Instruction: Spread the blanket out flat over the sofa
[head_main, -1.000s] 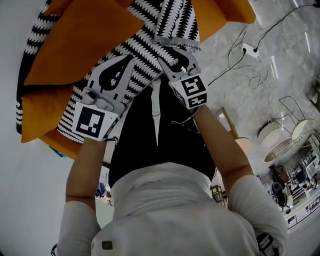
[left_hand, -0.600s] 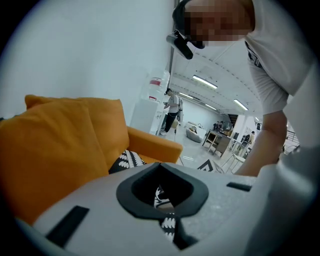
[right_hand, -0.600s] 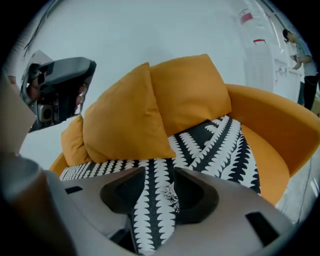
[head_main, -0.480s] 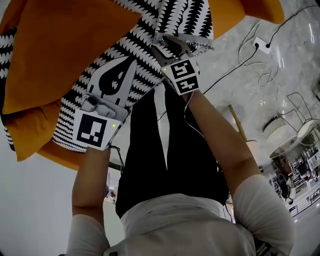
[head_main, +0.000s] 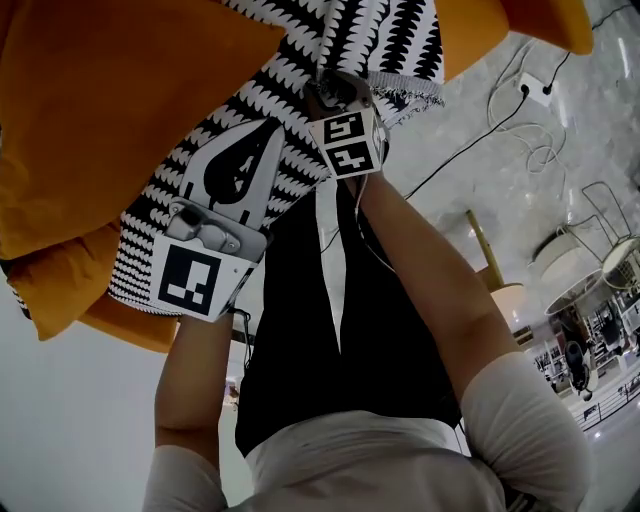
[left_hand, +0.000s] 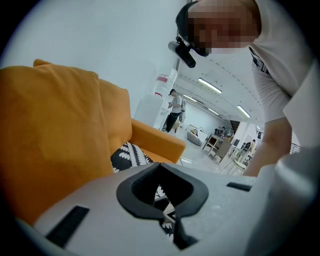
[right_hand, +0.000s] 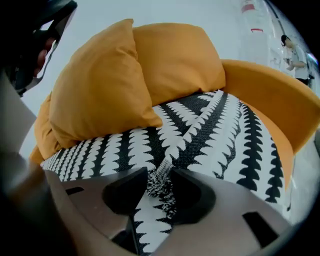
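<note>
The black-and-white patterned blanket (head_main: 290, 60) lies over the seat of the orange sofa (right_hand: 270, 95), in front of its orange cushions (right_hand: 100, 95). My left gripper (head_main: 268, 128) rests low on the blanket's near left part. Its jaws meet at the tips, and in the left gripper view (left_hand: 161, 167) patterned fabric shows pinched between them. My right gripper (head_main: 335, 85) reaches further over the seat. Its jaws (right_hand: 160, 175) have just been closing, with a bunched, fringed edge of the blanket (right_hand: 200, 135) between them.
Beyond the sofa's right side the marble floor carries cables and a power strip (head_main: 545, 88). Wire-framed stools (head_main: 590, 250) stand at the right. A white wall is at the left. In the left gripper view a person (left_hand: 175, 112) stands far off in the room.
Both grippers have come down toward the sofa seat with the blanket. The right one has reached further from my body. The cushions now fill more of the head view.
</note>
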